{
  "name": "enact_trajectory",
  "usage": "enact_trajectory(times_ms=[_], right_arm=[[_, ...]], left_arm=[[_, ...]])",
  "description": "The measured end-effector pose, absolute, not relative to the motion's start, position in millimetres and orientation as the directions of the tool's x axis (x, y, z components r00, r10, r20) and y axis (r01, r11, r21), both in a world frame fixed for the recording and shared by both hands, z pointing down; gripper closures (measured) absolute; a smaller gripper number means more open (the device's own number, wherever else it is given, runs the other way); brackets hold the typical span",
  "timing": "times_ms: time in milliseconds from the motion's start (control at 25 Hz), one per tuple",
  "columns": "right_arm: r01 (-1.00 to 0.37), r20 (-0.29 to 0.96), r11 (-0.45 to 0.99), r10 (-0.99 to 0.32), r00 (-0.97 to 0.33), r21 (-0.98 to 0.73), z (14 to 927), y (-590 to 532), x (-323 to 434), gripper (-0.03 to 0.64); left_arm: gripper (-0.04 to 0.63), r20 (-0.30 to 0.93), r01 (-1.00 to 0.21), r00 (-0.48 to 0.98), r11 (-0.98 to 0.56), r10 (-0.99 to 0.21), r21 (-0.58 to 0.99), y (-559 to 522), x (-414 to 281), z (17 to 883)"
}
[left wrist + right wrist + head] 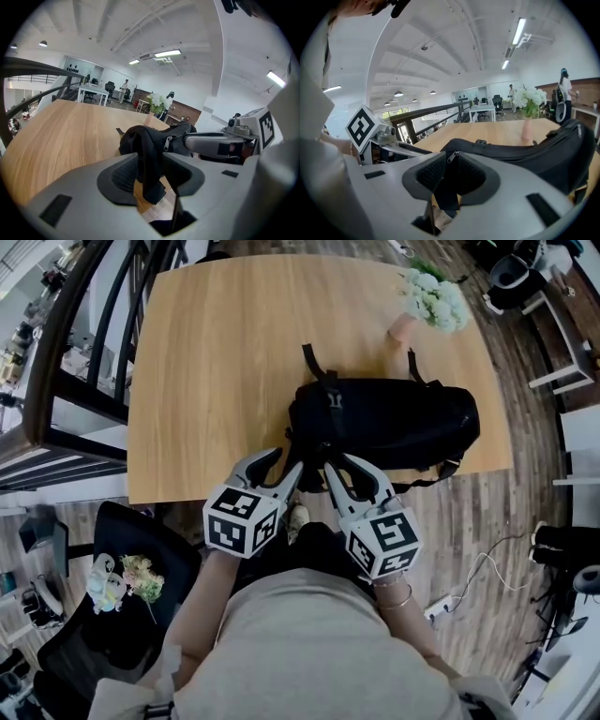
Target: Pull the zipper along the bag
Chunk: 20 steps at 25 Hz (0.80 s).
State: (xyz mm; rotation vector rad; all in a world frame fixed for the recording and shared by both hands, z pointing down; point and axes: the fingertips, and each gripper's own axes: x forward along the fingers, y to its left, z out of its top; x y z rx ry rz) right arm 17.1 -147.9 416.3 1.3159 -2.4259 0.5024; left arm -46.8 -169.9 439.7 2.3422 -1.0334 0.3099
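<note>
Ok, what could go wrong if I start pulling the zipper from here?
The left gripper stands open around a fold of the bag, so nothing anchors it; the bag may drag instead of unzipping. The right gripper clamps fabric with the zipper pull only at its jaws' edge, and may miss it. The bag lies at the table edge and could slide off.

Counts: one worktop (225, 362); one black bag (394, 423); one pink vase (403, 327) with one bunch of white flowers (433, 298); two tongs, left tongs (289, 461) and right tongs (339, 463); one black chair (131, 531); one small bouquet (141, 577).
</note>
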Motion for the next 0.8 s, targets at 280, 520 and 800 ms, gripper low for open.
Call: enact_trajectory(times_ms=[280, 520, 800], right_arm=[[-0.852, 0.465, 0.513, -0.732, -0.498, -0.103, 419.3, -143.1, 12.6, 0.538], [-0.852, 0.480, 0.517, -0.729, -0.488, -0.081, 424.6, -141.2, 13.1, 0.538], [-0.854, 0.492, 0.516, -0.728, -0.477, -0.065, 425.4, -143.8, 13.3, 0.538]], left_arm=[[0.436, 0.443, -0.676, 0.736, -0.597, -0.512, 0.433, -169.9, -37.3, 457.3], [0.436, 0.428, -0.628, 0.777, -0.621, -0.463, 0.469, -167.9, -31.5, 460.3], [0.450, 0.417, -0.588, 0.806, -0.645, -0.420, 0.487, -164.6, -20.5, 461.6]])
